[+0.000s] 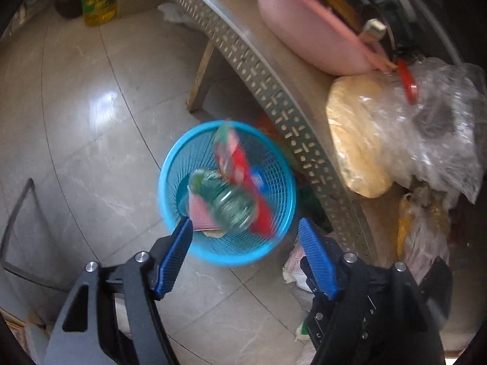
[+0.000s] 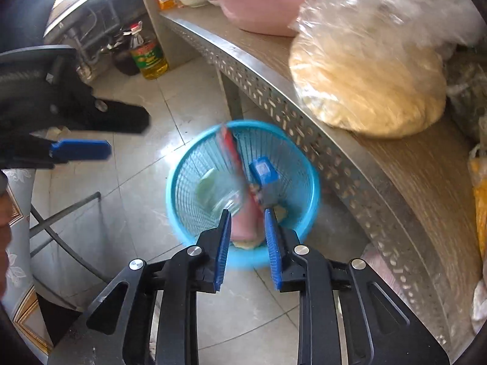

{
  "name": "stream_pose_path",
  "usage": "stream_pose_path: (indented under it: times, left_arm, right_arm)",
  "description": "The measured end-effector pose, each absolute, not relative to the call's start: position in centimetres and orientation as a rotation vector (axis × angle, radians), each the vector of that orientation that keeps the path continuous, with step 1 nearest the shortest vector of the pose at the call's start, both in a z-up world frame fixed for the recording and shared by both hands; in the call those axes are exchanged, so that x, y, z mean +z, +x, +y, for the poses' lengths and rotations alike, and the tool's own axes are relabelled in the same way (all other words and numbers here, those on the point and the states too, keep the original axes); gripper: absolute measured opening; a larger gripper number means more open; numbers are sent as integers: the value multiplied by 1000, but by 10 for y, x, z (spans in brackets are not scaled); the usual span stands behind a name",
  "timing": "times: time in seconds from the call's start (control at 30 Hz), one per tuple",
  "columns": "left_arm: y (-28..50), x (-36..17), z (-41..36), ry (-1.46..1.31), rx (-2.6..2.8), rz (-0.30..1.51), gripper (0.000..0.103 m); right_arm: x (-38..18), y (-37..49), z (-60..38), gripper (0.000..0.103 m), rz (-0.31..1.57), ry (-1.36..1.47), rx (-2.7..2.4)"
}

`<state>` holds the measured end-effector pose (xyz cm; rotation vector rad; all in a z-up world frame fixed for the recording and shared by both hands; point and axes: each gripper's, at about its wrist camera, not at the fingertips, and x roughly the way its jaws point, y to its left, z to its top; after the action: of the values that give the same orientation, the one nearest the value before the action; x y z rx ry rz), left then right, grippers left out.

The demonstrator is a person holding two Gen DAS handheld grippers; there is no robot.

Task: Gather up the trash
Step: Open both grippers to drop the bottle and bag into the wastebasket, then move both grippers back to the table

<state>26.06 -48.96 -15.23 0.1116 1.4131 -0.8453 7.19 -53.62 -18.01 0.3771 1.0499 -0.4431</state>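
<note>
Both grippers hang over the blue mesh wastebasket (image 1: 226,193) on the tiled floor, just beside the metal-edged shelf (image 1: 274,97). Left gripper (image 1: 245,228) jaws wide apart, empty. Right gripper (image 2: 246,216) jaws slightly parted, nothing pinched. Green plastic bottle (image 1: 222,200) and red wrapper (image 1: 237,164) blur inside the basket. Drop step: keep jaws centred over the rim, release fully, avoid clipping the shelf.
</note>
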Motion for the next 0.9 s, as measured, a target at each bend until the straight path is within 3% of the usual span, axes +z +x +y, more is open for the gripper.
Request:
stream_pose_path:
  times: [0.53, 0.9]
  left_arm:
    - [232, -29, -373, -5, -983, 1187, 75]
    - [175, 40, -232, 11, -1058, 955, 83]
  right_arm:
    - [-128, -11, -492, 32, 931, 403, -423]
    - [-54, -40, -406, 68, 773, 345, -334]
